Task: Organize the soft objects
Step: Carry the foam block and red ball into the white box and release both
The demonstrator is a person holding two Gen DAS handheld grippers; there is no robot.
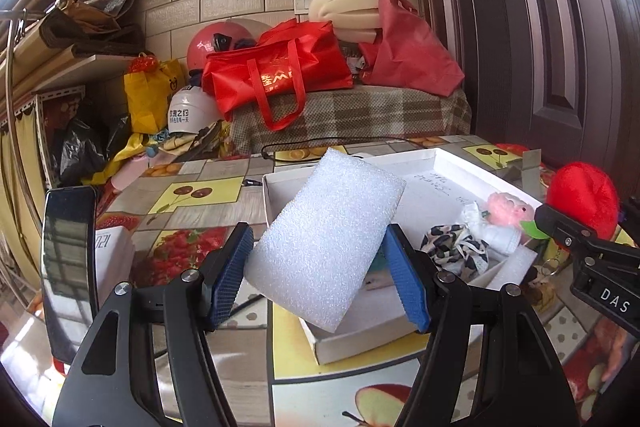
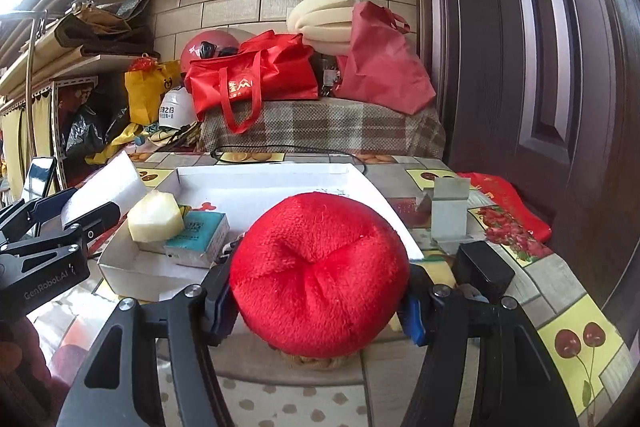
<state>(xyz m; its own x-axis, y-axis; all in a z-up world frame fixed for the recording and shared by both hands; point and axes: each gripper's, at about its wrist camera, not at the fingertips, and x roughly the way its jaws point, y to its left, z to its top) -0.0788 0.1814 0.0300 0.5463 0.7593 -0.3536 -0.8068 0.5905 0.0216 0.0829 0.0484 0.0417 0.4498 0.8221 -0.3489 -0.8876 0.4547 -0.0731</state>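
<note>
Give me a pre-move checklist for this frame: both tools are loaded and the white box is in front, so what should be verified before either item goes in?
1. Left tool grip on the white foam block: ok, both blue pads press its sides.
2. Right tool grip on the red plush: ok, squeezed between the pads.
3. Free space in the white box: ok, bare floor shows behind the foam block.
4. Items already inside, the spotted cloth and pink plush, out of the drop path: cannot tell.
5. Clearance between the two tools: cannot tell, they sit close together.
6. Phone standing at the left, clear of the left tool: ok.
</note>
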